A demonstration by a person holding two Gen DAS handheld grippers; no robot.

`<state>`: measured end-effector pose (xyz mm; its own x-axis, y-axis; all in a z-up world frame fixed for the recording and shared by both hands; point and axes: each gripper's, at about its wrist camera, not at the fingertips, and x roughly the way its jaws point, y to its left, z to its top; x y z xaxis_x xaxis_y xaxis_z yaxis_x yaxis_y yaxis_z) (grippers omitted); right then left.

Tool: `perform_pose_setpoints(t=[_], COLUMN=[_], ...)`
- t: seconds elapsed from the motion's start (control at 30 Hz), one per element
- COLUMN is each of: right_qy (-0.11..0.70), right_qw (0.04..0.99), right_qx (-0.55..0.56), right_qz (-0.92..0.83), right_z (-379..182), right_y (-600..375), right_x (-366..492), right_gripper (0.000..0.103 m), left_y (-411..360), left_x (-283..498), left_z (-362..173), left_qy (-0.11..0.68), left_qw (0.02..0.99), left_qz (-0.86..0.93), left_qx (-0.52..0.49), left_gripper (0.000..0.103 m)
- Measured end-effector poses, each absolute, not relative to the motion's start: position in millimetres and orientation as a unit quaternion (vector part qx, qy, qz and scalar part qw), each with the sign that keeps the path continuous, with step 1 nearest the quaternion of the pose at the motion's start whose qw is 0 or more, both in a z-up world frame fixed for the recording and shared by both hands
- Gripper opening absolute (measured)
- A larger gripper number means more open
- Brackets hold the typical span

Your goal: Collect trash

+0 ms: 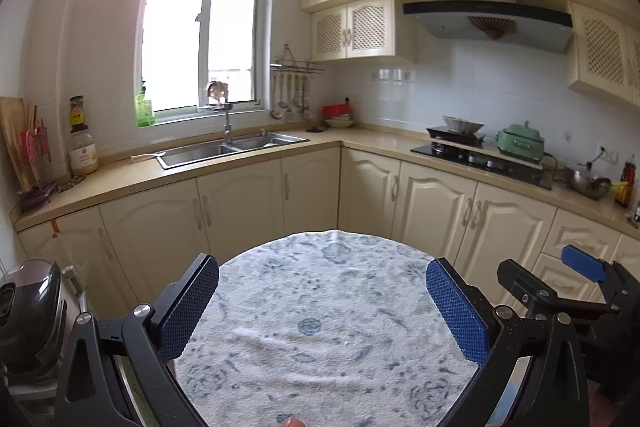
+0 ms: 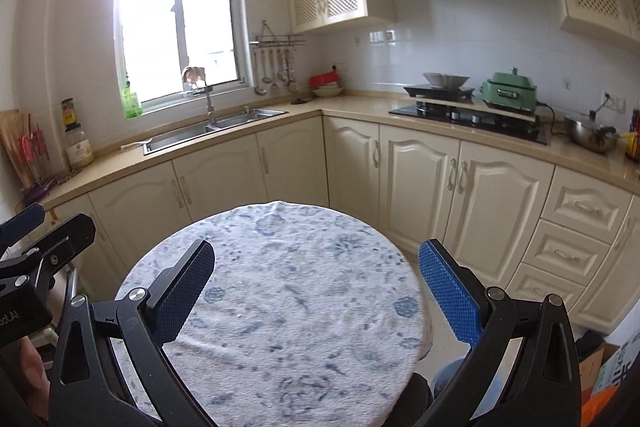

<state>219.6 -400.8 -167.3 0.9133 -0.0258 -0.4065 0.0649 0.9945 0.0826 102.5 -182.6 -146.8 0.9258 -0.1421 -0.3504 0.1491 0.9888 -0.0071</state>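
Two hand-held grippers: we hold the left hand-held gripper point(image 1: 322, 307) and the right hand-held gripper point(image 2: 316, 291) side by side over the round table point(image 2: 280, 307); both are released, blue pads wide apart, nothing between them.

Table: it is covered with a white cloth with blue flowers point(image 1: 320, 327); we see no trash on the part that shows.

Trash: we cannot find any clear piece of trash in either view, so its place is not known to us from these pictures.

Progress: we judge that either the task is only at its start and nothing is collected, or the table is already cleaned; the pictures do not decide this. What is left, in our opinion, is to look for trash somewhere else, maybe lower or beside the table.

Only in right view: a blue bin-like container point(image 2: 460, 383) low beside the table, and a cardboard box point(image 2: 604, 375) at the far right corner; one of these may be the place for trash, but we cannot tell.

Only in left view: a dark round appliance point(image 1: 28, 311) at the left, and a small pinkish thing at the bottom edge, too cut off to name.

Far, both views: the kitchen counter point(image 2: 360, 107) with sink point(image 1: 224, 147), stove point(image 1: 480, 157), green pot point(image 2: 508, 91) and window point(image 1: 196, 39).
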Motion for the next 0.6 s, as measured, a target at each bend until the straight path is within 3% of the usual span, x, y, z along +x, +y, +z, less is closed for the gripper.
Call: perform_pose_setpoints(t=[0.6], right_qy=[0.199], right_qw=[0.979], right_qx=[0.029], right_qz=[0.02], right_z=[-166], right_y=[-345], right_x=[218], right_gripper=[0.103], left_y=[-154], left_x=[100], left_z=[-137], left_qy=[0.168], left_qw=[0.985], left_qz=[-0.038], left_qx=[-0.027], left_gripper=[0.102])
